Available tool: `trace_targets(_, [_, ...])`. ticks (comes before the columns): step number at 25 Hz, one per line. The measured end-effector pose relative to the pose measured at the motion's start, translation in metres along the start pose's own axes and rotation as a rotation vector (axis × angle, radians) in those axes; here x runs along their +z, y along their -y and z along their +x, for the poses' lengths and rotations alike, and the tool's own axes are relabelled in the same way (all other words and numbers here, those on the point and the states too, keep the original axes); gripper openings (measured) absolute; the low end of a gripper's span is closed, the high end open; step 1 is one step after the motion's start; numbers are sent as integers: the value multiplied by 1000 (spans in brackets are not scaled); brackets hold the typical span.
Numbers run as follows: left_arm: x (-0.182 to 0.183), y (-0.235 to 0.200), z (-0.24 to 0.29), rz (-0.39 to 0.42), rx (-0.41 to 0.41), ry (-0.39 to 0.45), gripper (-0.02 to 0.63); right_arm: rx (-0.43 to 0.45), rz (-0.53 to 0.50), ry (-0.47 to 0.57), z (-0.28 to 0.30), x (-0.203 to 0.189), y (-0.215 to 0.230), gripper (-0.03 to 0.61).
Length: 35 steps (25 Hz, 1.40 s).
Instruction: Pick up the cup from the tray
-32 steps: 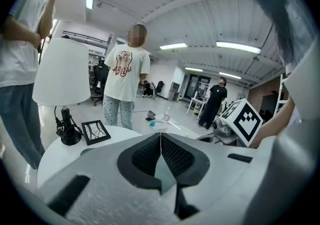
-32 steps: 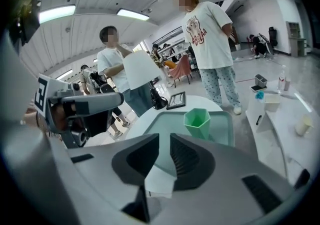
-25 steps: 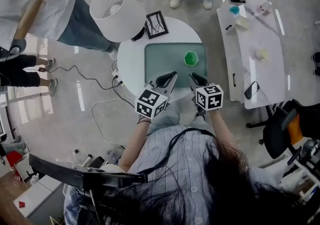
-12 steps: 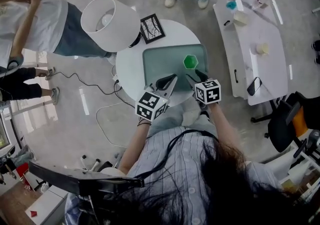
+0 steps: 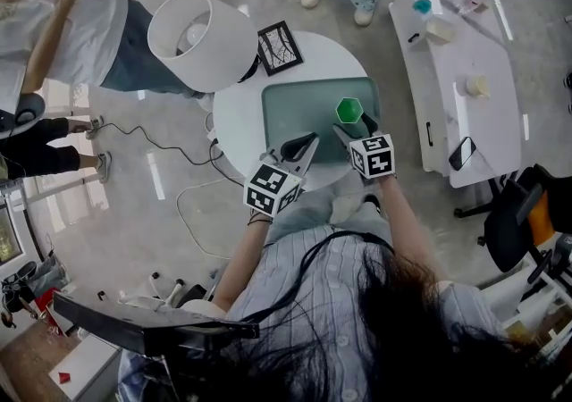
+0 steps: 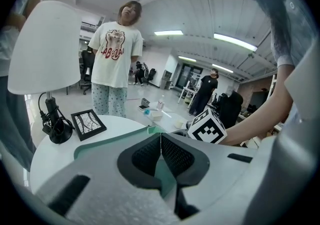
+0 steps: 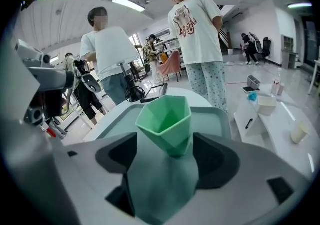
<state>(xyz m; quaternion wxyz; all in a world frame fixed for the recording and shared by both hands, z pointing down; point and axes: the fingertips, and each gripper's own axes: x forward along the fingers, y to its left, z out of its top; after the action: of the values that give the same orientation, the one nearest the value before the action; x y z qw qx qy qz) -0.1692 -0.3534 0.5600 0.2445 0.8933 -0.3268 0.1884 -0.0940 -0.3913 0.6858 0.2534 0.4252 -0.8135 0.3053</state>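
A green faceted cup (image 5: 349,110) stands upright on the right part of the grey-green tray (image 5: 290,105), which lies on a round white table. My right gripper (image 5: 351,129) reaches over the tray's near edge. Its jaws are opening, and the cup (image 7: 165,116) sits just ahead of and between the dark pads (image 7: 117,156) without touching them. Left of it, my left gripper (image 5: 307,143) hovers over the tray's near edge. In the left gripper view its jaws (image 6: 161,150) are shut with nothing in them.
A white lamp (image 5: 204,38) and a black picture frame (image 5: 280,43) stand at the back of the round table (image 5: 234,119). A long white table (image 5: 465,79) with small items is at the right. People stand at the left and beyond the table. A cable (image 5: 170,146) lies on the floor.
My right gripper has moved forward over the tray up to the cup, and its jaws have spread from shut to wide. The left gripper has barely moved.
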Motion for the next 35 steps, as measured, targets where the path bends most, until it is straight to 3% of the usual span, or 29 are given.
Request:
trace_targets(18, [-16,-8,-4,-20,30,-39,15,-46,-78,-37,35,4,11,331])
trace_targets(25, [-24,-5,-10,-29,45,-51,15,-89,-70,-20,38,9,17,329])
trace_targets(35, [-24,11,-6,-29,49,-37,15,-85,-108,44,7,33,12,328])
